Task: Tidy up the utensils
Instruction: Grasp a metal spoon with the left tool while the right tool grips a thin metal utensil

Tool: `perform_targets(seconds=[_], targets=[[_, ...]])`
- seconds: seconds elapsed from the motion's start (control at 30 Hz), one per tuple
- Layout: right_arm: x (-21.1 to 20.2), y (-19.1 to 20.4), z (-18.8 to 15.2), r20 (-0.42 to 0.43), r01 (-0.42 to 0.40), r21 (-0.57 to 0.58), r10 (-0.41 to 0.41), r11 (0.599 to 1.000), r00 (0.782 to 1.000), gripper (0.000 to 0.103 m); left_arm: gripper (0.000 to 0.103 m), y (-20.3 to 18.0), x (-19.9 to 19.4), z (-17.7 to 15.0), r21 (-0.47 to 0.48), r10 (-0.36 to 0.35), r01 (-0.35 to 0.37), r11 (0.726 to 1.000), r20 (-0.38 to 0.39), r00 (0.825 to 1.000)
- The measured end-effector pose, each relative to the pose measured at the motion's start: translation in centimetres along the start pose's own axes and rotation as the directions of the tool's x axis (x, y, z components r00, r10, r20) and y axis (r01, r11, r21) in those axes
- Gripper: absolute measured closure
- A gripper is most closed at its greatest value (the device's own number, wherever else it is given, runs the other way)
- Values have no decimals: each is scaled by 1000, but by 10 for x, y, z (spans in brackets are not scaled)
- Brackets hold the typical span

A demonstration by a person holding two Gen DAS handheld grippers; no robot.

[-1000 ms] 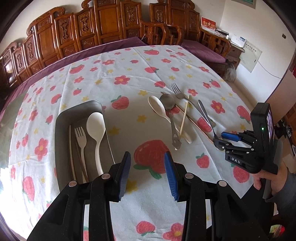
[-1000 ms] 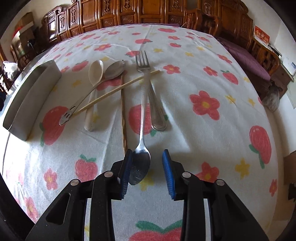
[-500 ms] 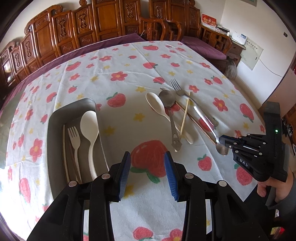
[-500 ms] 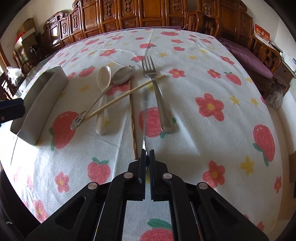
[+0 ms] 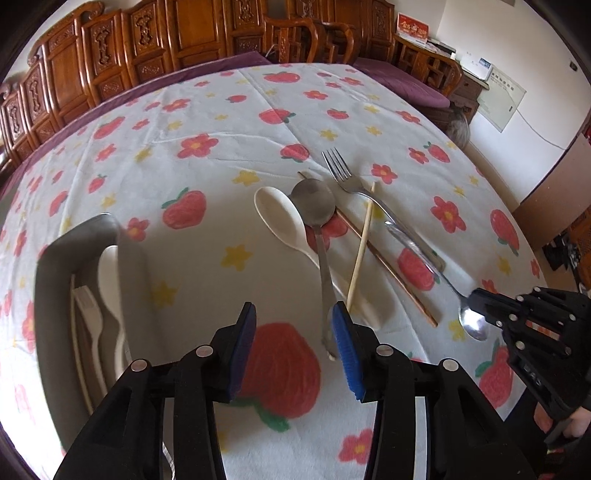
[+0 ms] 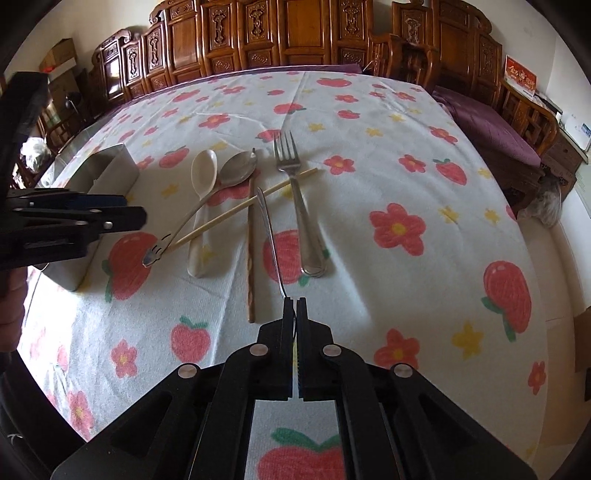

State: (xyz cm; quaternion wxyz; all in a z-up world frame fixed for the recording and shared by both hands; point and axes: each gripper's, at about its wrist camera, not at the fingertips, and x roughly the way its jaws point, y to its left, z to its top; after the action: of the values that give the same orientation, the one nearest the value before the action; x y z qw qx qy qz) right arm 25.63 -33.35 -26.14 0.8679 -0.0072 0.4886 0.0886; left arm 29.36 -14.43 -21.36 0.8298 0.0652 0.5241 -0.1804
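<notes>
My right gripper is shut on the bowl of a shiny metal spoon, whose handle hangs tilted above the strawberry cloth. In the left wrist view the right gripper and that spoon are at the right. My left gripper hovers low with its jaws opening and only cloth between them. The handle end of a grey metal spoon lies beside its right finger. A white spoon, a fork and two chopsticks lie loose. The grey tray on the left holds white utensils.
Carved wooden chairs ring the far side of the table. A purple-cushioned bench stands beyond the right edge. The cloth-covered table edge drops off close to the right gripper. A sleeve shows at the left.
The right gripper closed on the shiny spoon's bowl and raised it, so the handle left the cloth. The left gripper moved down and forward toward the grey spoon's handle end.
</notes>
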Motion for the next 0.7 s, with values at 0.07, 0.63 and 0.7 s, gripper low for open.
perform_targets(seconds=[0.07, 0.63, 0.7], targets=[[-1, -3, 1, 4, -3, 5, 3, 1000, 1000, 101, 62, 0, 12, 6, -11, -9, 9, 1000, -13, 1000], [0, -12, 3, 13, -28, 19, 28, 999, 1000, 101, 95, -9, 45, 22, -45, -92, 88, 995, -93, 991], [-2, -12, 3, 16, -30, 22, 30, 999, 999, 101, 95, -9, 45, 22, -45, -90, 86, 995, -98, 991]])
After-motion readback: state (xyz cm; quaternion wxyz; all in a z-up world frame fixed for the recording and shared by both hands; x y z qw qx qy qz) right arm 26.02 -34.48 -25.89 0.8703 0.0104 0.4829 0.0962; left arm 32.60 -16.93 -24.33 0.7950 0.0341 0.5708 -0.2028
